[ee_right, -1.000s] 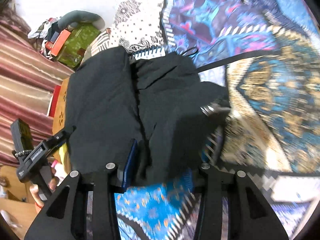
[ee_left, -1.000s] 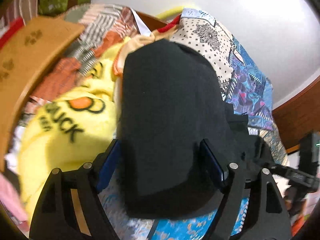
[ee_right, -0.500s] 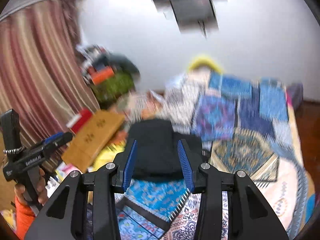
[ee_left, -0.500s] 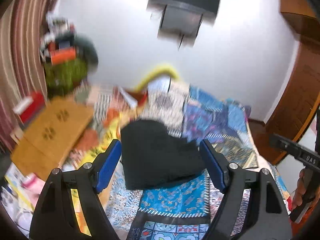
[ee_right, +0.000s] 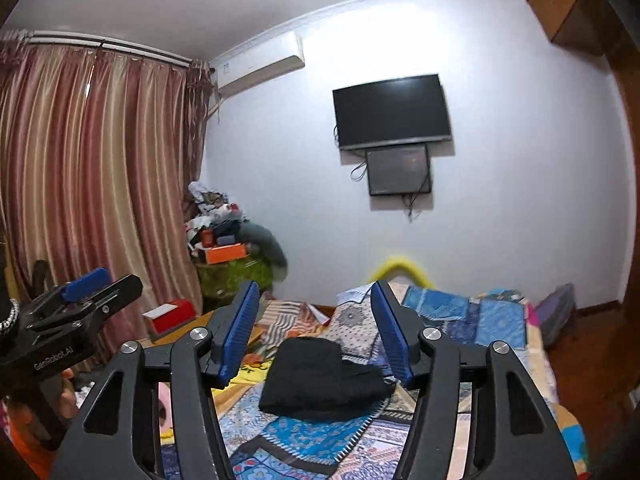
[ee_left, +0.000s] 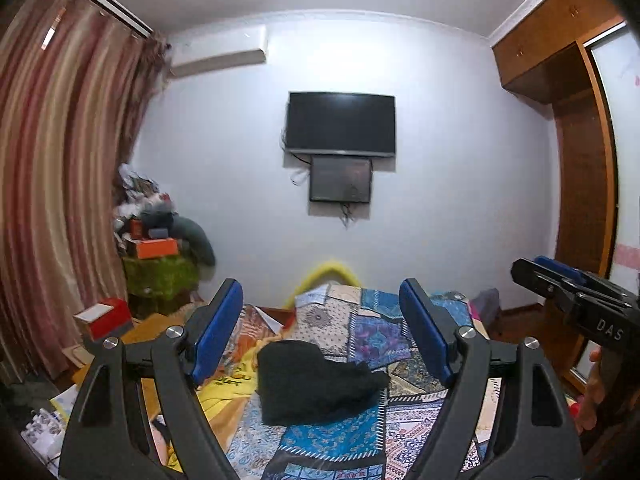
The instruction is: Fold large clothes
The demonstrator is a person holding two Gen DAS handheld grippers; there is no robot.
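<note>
Two sets of tongs hang in the air above a bed (ee_left: pixel 404 424) spread with a patchwork cover, and neither has anything between its blue pads. The left tongs (ee_left: pixel 320 328) stand wide apart and empty; the right tongs (ee_right: pixel 314 334) are empty too, their jaws opening at this moment with only air between them. The task's thing, a black garment (ee_left: pixel 316 382), lies folded into a compact bundle on the bed cover, well apart from both tools, lower than them and ahead in each wrist view. It sits almost square between the fingers of either camera, so neither hand looks clearly nearer (the fisheye makes this hard to judge). Its long axis runs across the view, left to right: a taller, rounded block at the left end and a lower, flatter tail tapering to the right, seen the same way from the right wrist (ee_right: pixel 324 376). A yellow cloth (ee_left: pixel 224 384) with dark lettering lies just beside the bundle's left edge. Both tongs point roughly level toward the far wall with its television (ee_left: pixel 341 125), not down at the bed. My reading is that this garment's fold is finished and let go. Any further move on it would call for the tongs to tip down and come in from the two ends of that crosswise axis, left tool to the thick end, right tool to the tail.
</note>
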